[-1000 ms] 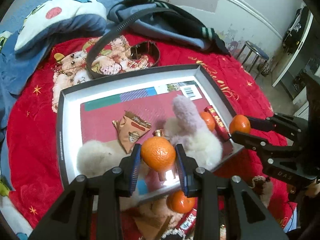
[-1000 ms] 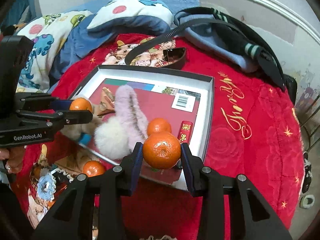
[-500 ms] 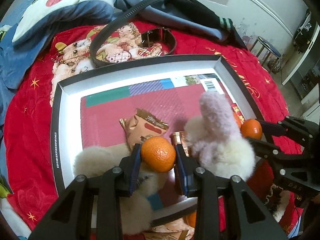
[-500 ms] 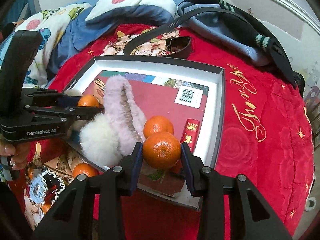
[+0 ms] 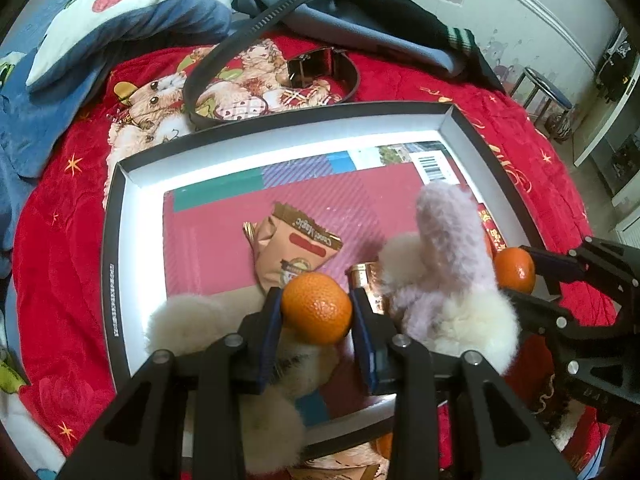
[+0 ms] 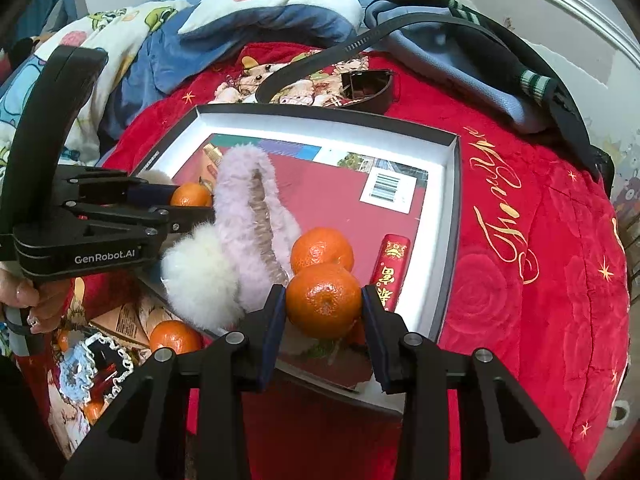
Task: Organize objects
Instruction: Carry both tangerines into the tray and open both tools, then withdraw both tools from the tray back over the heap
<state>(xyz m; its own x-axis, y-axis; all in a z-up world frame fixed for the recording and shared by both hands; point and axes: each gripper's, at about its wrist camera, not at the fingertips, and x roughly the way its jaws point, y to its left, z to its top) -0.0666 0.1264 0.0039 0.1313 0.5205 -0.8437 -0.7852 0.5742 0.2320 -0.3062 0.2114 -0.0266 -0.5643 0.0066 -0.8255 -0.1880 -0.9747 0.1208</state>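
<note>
Pinching a round orange mandarin each, both grippers' fingers hover over the shallow white-walled box; only the right view shows a loose mandarin inside.

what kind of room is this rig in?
Most likely a bedroom: the box lid sits on a bed under a red plush blanket, with a cartoon-print pillow and a bundled blue garment behind it. Clearly a home, not a lab bench.

Counted: four tangerines, one tray, one earmuff set, one snack packet, one red packet, one belt, two grippers.
</note>
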